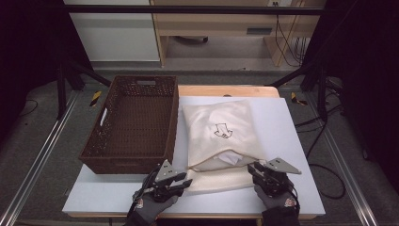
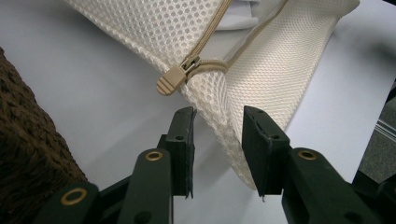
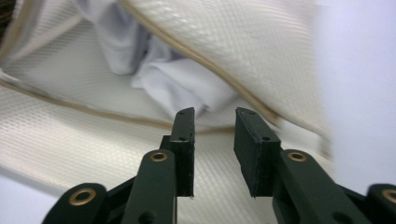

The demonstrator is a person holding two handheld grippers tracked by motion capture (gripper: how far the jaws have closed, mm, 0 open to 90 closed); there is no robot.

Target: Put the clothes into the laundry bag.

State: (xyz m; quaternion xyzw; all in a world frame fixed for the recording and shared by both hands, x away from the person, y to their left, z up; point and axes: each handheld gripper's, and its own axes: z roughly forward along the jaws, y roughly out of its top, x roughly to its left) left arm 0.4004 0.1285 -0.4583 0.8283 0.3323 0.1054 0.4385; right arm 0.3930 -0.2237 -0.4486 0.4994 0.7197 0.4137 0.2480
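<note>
Mesh bag [image 1: 221, 136]: flat on the white table [image 1: 291, 141], right of the brown basket [image 1: 131, 125], zip open, white cloth [image 3: 187, 88] inside.
Left gripper [image 1: 186, 182]: level at the bag's near-left corner, jaws partly apart, mesh edge between them, unpinched.
Right gripper [image 1: 256, 168]: aimed at the bag's mouth, jaws partly apart, holding nothing.

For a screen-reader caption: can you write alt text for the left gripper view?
A cream mesh bag lies on a white table, its corner fold between the left gripper's open jaws. Its zip pull sits just above them, and a brown basket is at left.
</note>
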